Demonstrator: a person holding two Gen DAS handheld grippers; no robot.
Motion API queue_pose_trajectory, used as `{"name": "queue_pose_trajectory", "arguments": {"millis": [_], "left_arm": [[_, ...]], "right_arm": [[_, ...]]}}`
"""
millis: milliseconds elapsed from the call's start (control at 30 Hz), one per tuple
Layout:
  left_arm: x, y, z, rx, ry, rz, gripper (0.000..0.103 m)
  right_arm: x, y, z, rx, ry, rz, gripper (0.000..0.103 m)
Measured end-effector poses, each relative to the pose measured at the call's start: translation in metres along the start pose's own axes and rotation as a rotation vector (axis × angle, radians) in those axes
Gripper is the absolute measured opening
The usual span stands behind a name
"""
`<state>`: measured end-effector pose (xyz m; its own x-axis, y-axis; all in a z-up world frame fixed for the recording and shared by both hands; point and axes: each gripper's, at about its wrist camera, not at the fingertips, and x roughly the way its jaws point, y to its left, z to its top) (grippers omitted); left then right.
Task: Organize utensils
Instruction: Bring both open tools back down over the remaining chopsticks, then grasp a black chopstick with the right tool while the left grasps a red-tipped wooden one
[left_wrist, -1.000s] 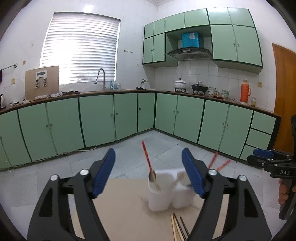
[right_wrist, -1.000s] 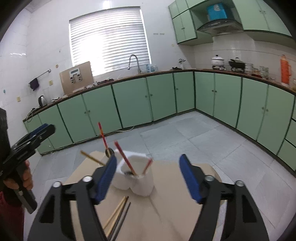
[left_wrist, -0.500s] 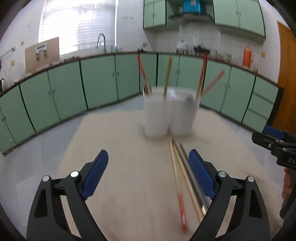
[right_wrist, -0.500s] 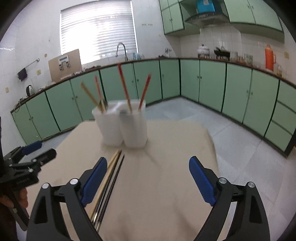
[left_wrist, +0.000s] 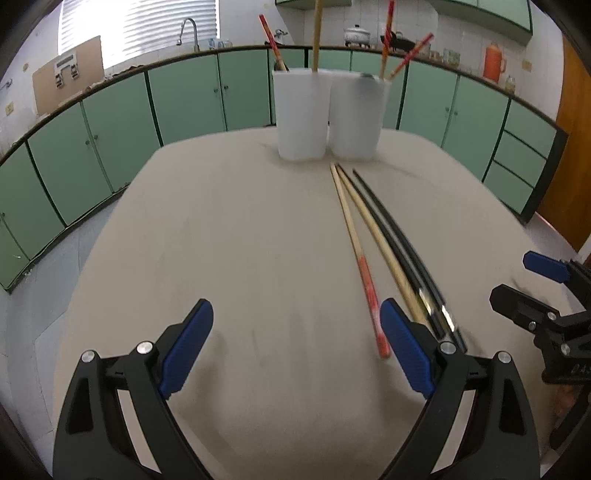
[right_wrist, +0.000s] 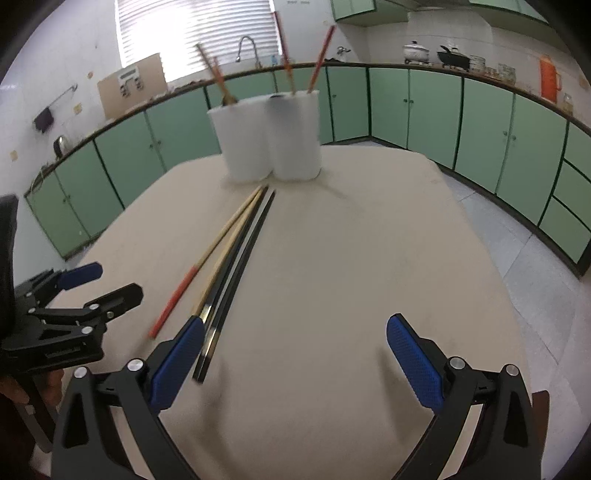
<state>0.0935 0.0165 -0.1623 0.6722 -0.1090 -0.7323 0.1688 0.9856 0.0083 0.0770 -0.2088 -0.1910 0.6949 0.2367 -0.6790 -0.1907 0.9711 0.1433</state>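
1. Left gripper (left_wrist: 295, 347): spread wide over the near part of the beige table (left_wrist: 221, 240), blue pads well apart, nothing between them; low and pointed across the table toward the cups. Seen from the right wrist view at the far left edge (right_wrist: 92, 284), gripped in a hand, angled in toward the loose chopsticks.
2. Right-hand pad (left_wrist: 404, 350) of the left gripper: just beside the near ends of the loose sticks; touching or not, cannot tell.
3. Left white cup (left_wrist: 301, 114): upright at the far end of the table, touching its neighbour; holds a red-topped chopstick (left_wrist: 271, 40) leaning left and a plain wooden chopstick (left_wrist: 317, 33) standing nearly straight.
4. Right white cup (left_wrist: 356, 118): upright; holds two red-topped chopsticks (left_wrist: 402, 55) fanning out to the right.
5. Loose on the table, running from just in front of the cups toward the grippers: red-handled chopstick (left_wrist: 360, 258) leftmost, then a wooden one (left_wrist: 384, 251), then two black chopsticks (left_wrist: 402, 243), all close alongside and spreading slightly at the near ends.
6. Right gripper (right_wrist: 295, 354): likewise fully parted and holding nothing, hovering low over the near table edge, aimed at the cups; left pad (right_wrist: 177, 362) close beside the near tips of the black pair. Visible at the right edge of the left wrist view (left_wrist: 532, 280).
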Motion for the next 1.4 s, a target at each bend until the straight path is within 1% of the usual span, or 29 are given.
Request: {"name": "queue_pose_trajectory", "arguments": {"millis": [33, 100, 167, 300, 367, 400, 467, 533, 600, 700, 733, 767, 833, 900, 1033, 1167, 1300, 1400], "left_arm": [[0.000, -0.001, -0.002, -0.001, 0.005, -0.001, 0.089], [0.000, 0.000, -0.005, -0.007, 0.017, -0.002, 0.089], [-0.001, 0.001, -0.008, -0.015, 0.021, 0.001, 0.089], [-0.003, 0.004, -0.008, -0.028, 0.020, 0.004, 0.089], [-0.002, 0.007, -0.009, -0.034, 0.025, 0.007, 0.089], [-0.001, 0.007, -0.010, -0.040, 0.030, 0.005, 0.089], [0.000, 0.009, -0.012, -0.049, 0.036, 0.001, 0.089], [0.000, 0.009, -0.013, -0.052, 0.037, -0.002, 0.089], [0.000, 0.008, -0.013, -0.051, 0.037, -0.004, 0.088], [0.000, 0.006, -0.013, -0.042, 0.036, -0.014, 0.085], [0.000, 0.004, -0.013, -0.039, 0.036, -0.019, 0.085], [-0.001, 0.002, -0.013, -0.035, 0.035, -0.027, 0.084], [-0.001, -0.002, -0.013, -0.026, 0.033, -0.040, 0.083], [-0.002, -0.008, -0.012, -0.015, 0.030, -0.055, 0.083], [0.000, -0.018, -0.012, -0.002, 0.031, -0.080, 0.079], [0.006, -0.024, -0.012, -0.002, 0.040, -0.079, 0.074], [0.007, -0.027, -0.011, 0.001, 0.039, -0.074, 0.060], [0.008, -0.028, -0.010, 0.001, 0.037, -0.068, 0.053]], "right_arm": [[-0.001, 0.002, -0.003, 0.000, 0.001, 0.004, 0.096], [-0.002, 0.007, -0.008, -0.004, 0.009, 0.016, 0.090], [-0.002, 0.011, -0.011, -0.012, 0.019, 0.024, 0.080], [-0.003, 0.022, -0.017, -0.037, 0.039, 0.049, 0.067], [-0.002, 0.029, -0.020, -0.052, 0.052, 0.066, 0.057], [-0.002, 0.032, -0.021, -0.061, 0.056, 0.068, 0.055], [0.000, 0.038, -0.023, -0.079, 0.066, 0.068, 0.044], [0.003, 0.042, -0.025, -0.090, 0.080, 0.074, 0.039], [0.004, 0.045, -0.026, -0.109, 0.077, 0.051, 0.035], [0.004, 0.047, -0.027, -0.124, 0.071, 0.033, 0.025], [0.004, 0.046, -0.026, -0.123, 0.071, 0.029, 0.019], [0.004, 0.045, -0.026, -0.124, 0.071, 0.027, 0.016], [0.004, 0.043, -0.025, -0.123, 0.075, 0.030, 0.007], [0.003, 0.040, -0.025, -0.120, 0.076, 0.027, 0.007], [0.001, 0.031, -0.025, -0.108, 0.076, 0.009, 0.007], [-0.001, 0.017, -0.024, -0.074, 0.072, -0.013, 0.007], [-0.001, 0.008, -0.023, -0.049, 0.069, -0.017, 0.007], [0.000, 0.007, -0.023, -0.046, 0.067, -0.013, 0.007]]}}
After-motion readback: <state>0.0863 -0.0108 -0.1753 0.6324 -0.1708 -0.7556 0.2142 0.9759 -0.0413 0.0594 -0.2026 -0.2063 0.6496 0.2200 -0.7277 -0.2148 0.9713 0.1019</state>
